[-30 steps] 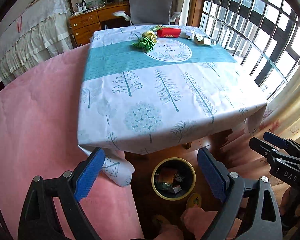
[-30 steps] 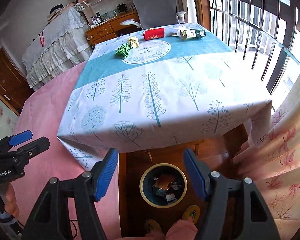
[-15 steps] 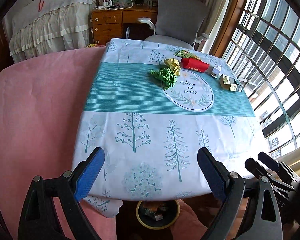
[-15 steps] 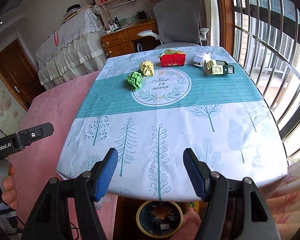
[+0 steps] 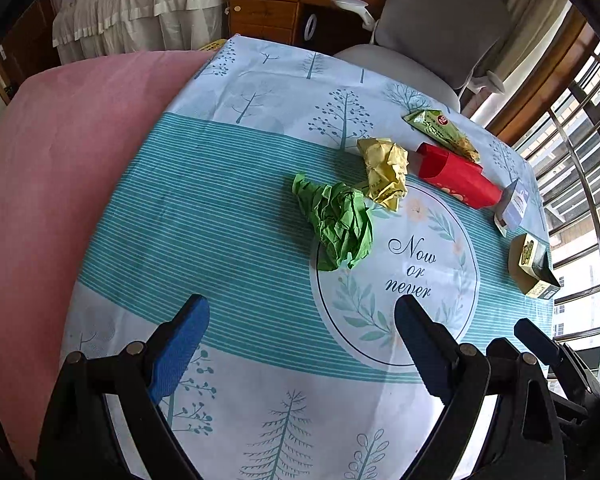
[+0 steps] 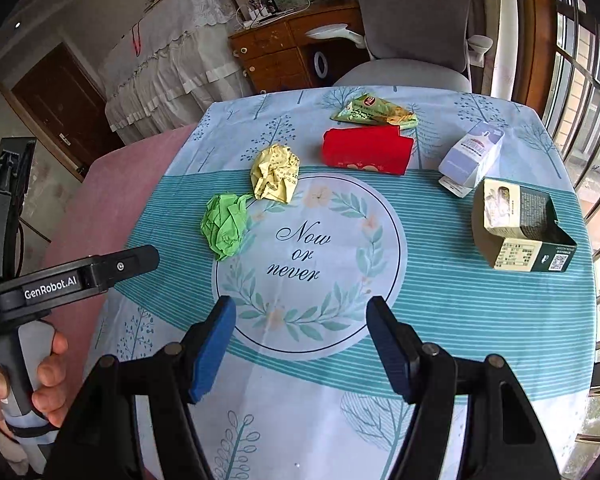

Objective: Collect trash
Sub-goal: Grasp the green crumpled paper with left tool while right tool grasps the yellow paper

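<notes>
We're over the desk [image 5: 228, 216] with our left tool [image 5: 300, 320] spread wide, nothing between its blue pads. Ahead, the green paper wad [image 5: 336, 220] touches the yellow wad [image 5: 384, 172]; the red carton [image 5: 456, 180] lies just beyond.

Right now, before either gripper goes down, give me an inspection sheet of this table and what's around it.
Surface: table under a tree-print tablecloth, flat, pink cloth beside it.
Job's things: green paper ball, yellow paper ball, red packet, green snack wrapper, white carton, open dark box.
Clutter: nothing seen.
Grippers: left gripper open, empty; right gripper open, empty; both above the cloth.
Cables: cords on the wooden desk.
Surroundings: grey office chair, barred window.
</notes>
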`<state>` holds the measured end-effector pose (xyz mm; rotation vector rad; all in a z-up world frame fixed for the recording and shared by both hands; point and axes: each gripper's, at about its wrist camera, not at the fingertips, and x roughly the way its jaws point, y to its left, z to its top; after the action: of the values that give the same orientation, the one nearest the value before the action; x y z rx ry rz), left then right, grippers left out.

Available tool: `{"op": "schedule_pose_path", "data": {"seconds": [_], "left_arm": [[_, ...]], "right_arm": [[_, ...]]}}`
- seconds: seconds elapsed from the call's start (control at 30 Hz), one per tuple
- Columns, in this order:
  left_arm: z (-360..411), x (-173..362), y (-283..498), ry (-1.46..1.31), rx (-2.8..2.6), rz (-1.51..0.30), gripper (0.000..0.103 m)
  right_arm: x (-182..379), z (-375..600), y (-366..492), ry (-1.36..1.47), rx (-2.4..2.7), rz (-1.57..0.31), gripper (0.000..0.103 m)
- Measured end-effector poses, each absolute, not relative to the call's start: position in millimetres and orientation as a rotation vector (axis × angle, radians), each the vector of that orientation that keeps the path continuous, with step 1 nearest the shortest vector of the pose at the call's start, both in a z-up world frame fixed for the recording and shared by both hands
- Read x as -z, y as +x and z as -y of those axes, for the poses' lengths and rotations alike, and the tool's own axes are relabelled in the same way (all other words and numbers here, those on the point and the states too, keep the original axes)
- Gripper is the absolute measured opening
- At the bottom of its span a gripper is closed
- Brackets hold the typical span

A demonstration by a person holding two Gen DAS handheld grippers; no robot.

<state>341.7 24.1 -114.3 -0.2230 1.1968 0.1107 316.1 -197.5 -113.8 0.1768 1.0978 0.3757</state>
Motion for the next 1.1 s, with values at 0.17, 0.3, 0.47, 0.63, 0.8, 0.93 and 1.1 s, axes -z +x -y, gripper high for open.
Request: {"op": "schedule_pose_path", "data": {"seconds": [0.17,0.3,0.47,0.63,0.8,0.93,1.1], "left_arm": [[-14.9,151.0,387.8,-0.225,-0.16,-1.273,0.089],[-13.2,171.7,410.4,-0.284,-0.171,-1.316,0.08],[-11.8,188.5,427.1,-0.3,-0.146,-1.357,0.024],[-25.8,178.5,422.6,-0.274,-0.161,-1.326,0.019],[-50.8,165.4,409.9,-0.285,-0.189,-1.298,0.019],[-69.9,158.0,401.5,-0.324,-0.198,-1.282,0.019],[-80.6,147.9,379.6,-0.316,-0.195,-1.272,0.019]], "right_arm": [[128.1,194.7,366.2,0.213,-0.418,-1.107,0.068],[139.9,189.0,395.0,0.239,-0.449,-1.132,0.068],[156.1,172.0,422.1,0.235,-0.482,-1.156,0.068],[168.1,148.9,444.1,0.224,-0.489,-1.178,0.068],[173.6,126.4,467.4,0.213,-0.464,-1.182,0.068],[181.7,113.1,481.2,0.195,-0.421,-1.2,0.068],[185.8,105.1,468.1,0.174,-0.457,-1.211,0.037]]}}
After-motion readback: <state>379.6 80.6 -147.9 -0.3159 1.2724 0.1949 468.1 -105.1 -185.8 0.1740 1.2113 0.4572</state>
